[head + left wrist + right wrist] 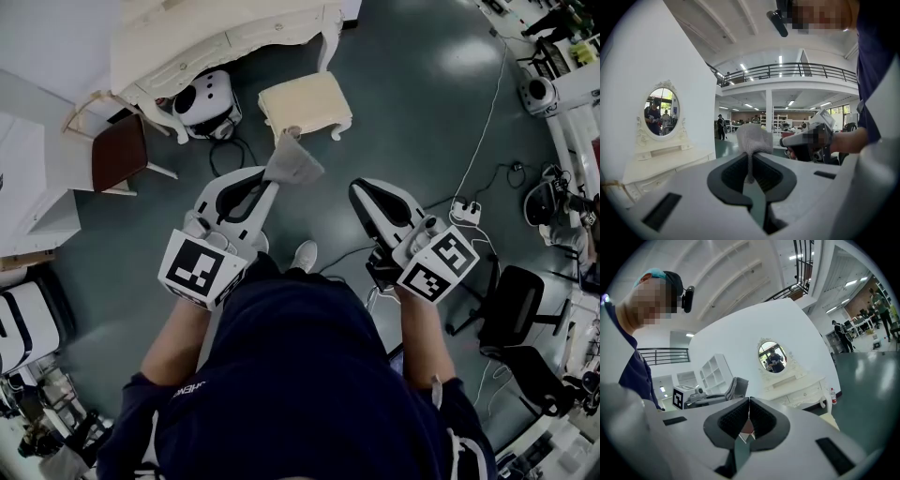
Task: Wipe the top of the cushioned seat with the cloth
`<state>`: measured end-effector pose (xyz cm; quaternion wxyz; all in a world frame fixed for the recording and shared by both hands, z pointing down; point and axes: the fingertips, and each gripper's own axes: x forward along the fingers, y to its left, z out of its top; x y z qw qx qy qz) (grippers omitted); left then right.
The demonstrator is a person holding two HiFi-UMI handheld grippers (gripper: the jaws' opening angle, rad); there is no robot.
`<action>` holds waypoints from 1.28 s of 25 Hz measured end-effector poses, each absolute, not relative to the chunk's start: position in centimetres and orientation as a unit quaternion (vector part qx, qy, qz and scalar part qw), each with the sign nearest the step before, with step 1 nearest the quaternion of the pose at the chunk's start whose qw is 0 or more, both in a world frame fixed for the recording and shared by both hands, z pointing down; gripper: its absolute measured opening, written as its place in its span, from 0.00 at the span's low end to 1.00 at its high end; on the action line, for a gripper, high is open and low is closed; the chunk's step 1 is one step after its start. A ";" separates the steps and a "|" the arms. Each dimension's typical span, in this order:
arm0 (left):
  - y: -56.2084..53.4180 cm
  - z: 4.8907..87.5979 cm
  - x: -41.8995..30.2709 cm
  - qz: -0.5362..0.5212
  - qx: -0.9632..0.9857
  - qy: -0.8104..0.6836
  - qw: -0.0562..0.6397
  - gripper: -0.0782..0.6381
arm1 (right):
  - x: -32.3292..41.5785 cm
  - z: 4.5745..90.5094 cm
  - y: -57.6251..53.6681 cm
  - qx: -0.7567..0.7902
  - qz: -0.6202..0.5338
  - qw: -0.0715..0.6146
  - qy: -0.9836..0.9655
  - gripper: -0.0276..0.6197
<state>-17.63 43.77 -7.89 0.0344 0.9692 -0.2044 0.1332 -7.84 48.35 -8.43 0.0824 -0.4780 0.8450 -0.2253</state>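
The dark green floor [422, 122] fills most of the head view, with a white dressing table [206, 37] at the top and its oval mirror [662, 111] showing in the left gripper view. The person [300, 375] stands over the floor in a dark top, one gripper in each hand. Just in front of the dressing table stands the cushioned seat [305, 101], a low cream stool with a bare top, and a brown chair [120, 152] sits well to its left. The left tongs [272, 183] point toward the seat and are clamped on the grey cloth [292, 161], which sticks out beyond their tips; from the head camera its far corner overlaps the seat's near edge, while the left gripper view shows it held up in open air. The right tongs [359, 192] are pressed together with nothing between them, near the left pair.
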 end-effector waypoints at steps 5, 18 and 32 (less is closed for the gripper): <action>43.5 -7.7 -16.8 0.134 0.969 -0.205 0.034 0.15 | -6.9 -8.2 48.4 -0.479 -0.227 0.083 0.844 0.08; 40.3 -6.1 -14.8 0.132 0.969 -0.203 0.046 0.15 | -5.0 -6.6 45.6 -0.479 -0.238 0.064 0.843 0.08; 31.0 -3.4 -13.4 0.145 0.966 -0.204 0.066 0.15 | -4.4 -4.3 36.2 -0.466 -0.257 0.046 0.845 0.08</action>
